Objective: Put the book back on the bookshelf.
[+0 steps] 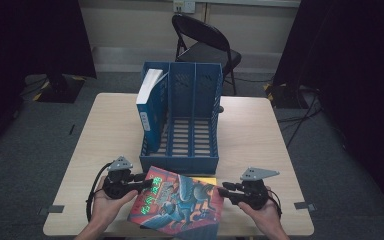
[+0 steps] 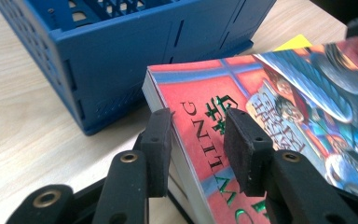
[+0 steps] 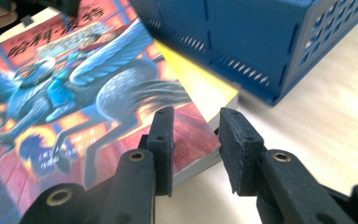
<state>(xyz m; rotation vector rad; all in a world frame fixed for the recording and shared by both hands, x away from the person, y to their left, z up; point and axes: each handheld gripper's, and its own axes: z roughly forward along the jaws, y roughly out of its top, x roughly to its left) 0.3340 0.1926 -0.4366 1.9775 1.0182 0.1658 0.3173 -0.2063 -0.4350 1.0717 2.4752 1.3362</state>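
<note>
I find the colourful book (image 1: 180, 202) lying at the near edge of the table (image 1: 260, 130), directly in front of the blue file rack (image 1: 182, 117) and on top of a yellow book (image 1: 207, 178) whose edge shows beneath it. My left gripper (image 1: 147, 184) is at the book's spine corner. In the left gripper view its jaws stand apart with one pad (image 2: 158, 151) alongside the page edge and the other pad (image 2: 244, 151) above the cover, so the book's corner (image 2: 182, 116) sits between them but I cannot confirm that they are pressing on it. I judge this placement is meant to take the book by its stiff spine side, where it will not sag.

My right gripper (image 1: 225, 189) is at the opposite side. In the right gripper view its jaws are also apart, straddling the corner of the book (image 3: 98, 102), with the yellow book (image 3: 205, 86) just beyond; no clamping is evident. I judge that the two-sided approach exists because a broad paperback lifted from one corner would droop and twist.

The rack holds a blue-and-white book (image 1: 147, 107) leaning in its left compartment; the middle and right compartments appear free. I judge the colourful book is destined for one of these, hence its position close to the rack's front wall.

Risk noted: the lower yellow book could be pinched along with the target.
</note>
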